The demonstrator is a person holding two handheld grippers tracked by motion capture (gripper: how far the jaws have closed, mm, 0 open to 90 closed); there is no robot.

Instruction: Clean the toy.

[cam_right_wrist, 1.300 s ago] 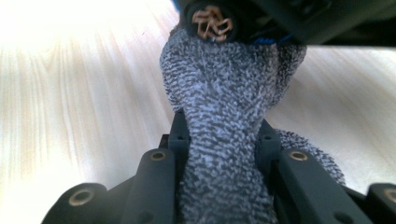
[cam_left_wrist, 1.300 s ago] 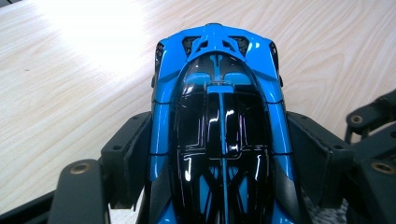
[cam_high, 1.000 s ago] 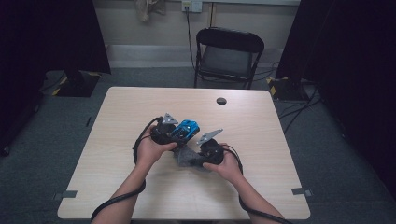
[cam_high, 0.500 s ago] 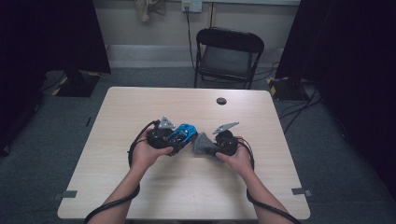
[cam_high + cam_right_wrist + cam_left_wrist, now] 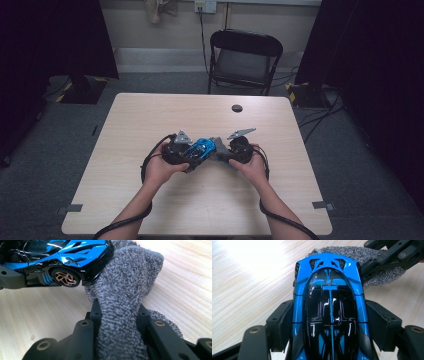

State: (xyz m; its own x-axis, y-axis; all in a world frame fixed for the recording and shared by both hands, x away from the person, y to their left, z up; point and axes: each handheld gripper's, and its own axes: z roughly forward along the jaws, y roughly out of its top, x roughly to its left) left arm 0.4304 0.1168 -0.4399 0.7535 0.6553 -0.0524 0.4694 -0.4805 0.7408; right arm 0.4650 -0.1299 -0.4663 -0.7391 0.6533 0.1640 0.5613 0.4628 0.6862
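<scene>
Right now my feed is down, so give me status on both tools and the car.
Left tool clamped on glossy blue-and-black toy car. Right tool shut on grey knitted cloth, pressed against car's end. Nothing in the way.

High view above the table (image 5: 150, 210) facing the far chair (image 5: 244, 57), both claw cameras close on one blue car (image 5: 329, 302)

Glossy blue-and-black plastic toy car (image 5: 329, 307), nubbly grey terry cloth (image 5: 125, 297), matt pale wood-grain table (image 5: 150, 120).

A glossy blue-and-black toy car (image 5: 329, 305) sat upright, its end touching the bunched grey cloth (image 5: 125, 297).
</scene>
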